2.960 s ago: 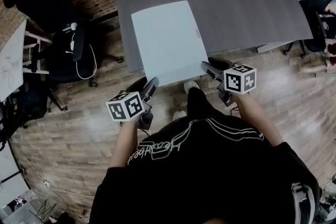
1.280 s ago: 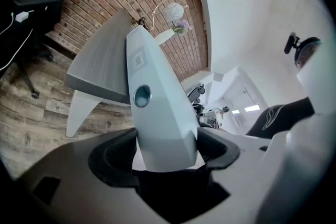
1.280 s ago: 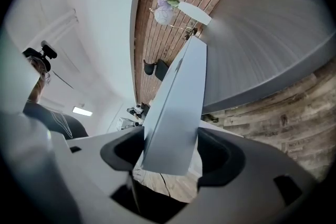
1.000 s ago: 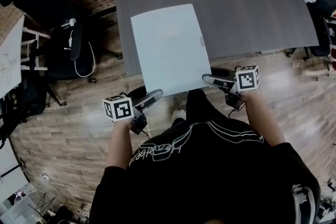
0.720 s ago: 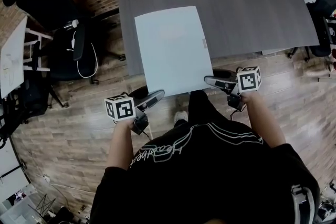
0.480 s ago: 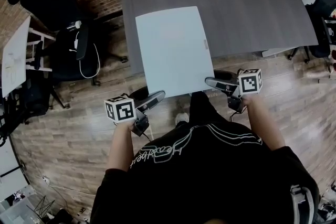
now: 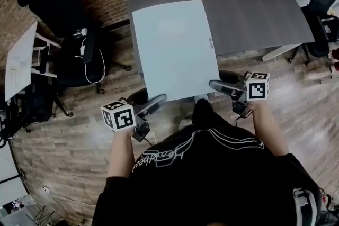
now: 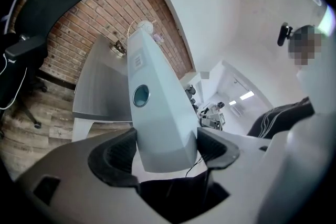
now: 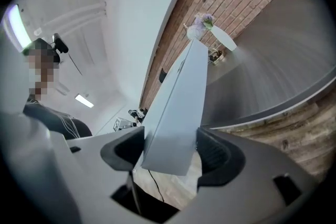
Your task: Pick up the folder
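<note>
Two hand-held grippers share one load, a pale blue-grey flat rectangular folder (image 7: 175, 47). The left gripper (image 7: 154, 104) has its jaws clamped on the folder's near left corner, both dark pads pressed against it. A small round hole shows in the folder just beyond those pads. The right gripper (image 7: 219, 84) is likewise closed on the near right corner, with the folder's edge filling the space between its jaws. From the grippers the folder stretches forward, its near part out over the wood-plank floor (image 7: 69, 129) and its far part over the dark grey wooden table (image 7: 254, 2). Whether its far edge touches the table cannot be told. A black office chair (image 7: 58, 13) stands off to the left of the left gripper.
</note>
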A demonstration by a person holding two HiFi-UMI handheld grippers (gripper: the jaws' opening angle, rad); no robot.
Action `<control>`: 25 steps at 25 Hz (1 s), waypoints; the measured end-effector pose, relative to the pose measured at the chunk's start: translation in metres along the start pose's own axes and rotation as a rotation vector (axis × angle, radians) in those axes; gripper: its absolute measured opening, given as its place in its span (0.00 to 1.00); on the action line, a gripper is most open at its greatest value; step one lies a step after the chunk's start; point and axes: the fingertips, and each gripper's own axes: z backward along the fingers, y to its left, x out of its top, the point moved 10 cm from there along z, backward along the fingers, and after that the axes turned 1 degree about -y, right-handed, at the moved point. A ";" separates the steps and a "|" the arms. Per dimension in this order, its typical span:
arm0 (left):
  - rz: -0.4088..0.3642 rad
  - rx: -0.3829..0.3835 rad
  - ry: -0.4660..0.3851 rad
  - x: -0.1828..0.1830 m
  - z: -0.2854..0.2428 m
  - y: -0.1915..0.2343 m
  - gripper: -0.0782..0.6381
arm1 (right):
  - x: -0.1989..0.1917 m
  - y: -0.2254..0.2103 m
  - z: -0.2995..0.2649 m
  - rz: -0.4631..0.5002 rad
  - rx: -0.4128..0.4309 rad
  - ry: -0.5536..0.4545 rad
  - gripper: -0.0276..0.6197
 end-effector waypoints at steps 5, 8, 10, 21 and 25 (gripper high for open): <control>-0.068 -0.002 -0.045 0.004 0.017 -0.032 0.60 | 0.008 0.035 0.012 0.072 0.009 -0.025 0.47; -0.109 0.006 -0.061 0.005 0.021 -0.053 0.60 | 0.014 0.051 0.024 0.129 0.021 -0.030 0.47; -0.139 0.020 -0.076 0.004 0.022 -0.070 0.60 | 0.020 0.061 0.033 0.173 0.031 -0.035 0.47; -0.183 0.077 -0.177 -0.033 0.018 -0.157 0.60 | 0.011 0.093 0.100 0.221 0.101 -0.061 0.47; -0.197 0.083 -0.198 -0.052 0.014 -0.178 0.60 | -0.004 0.098 0.122 0.226 0.113 -0.079 0.47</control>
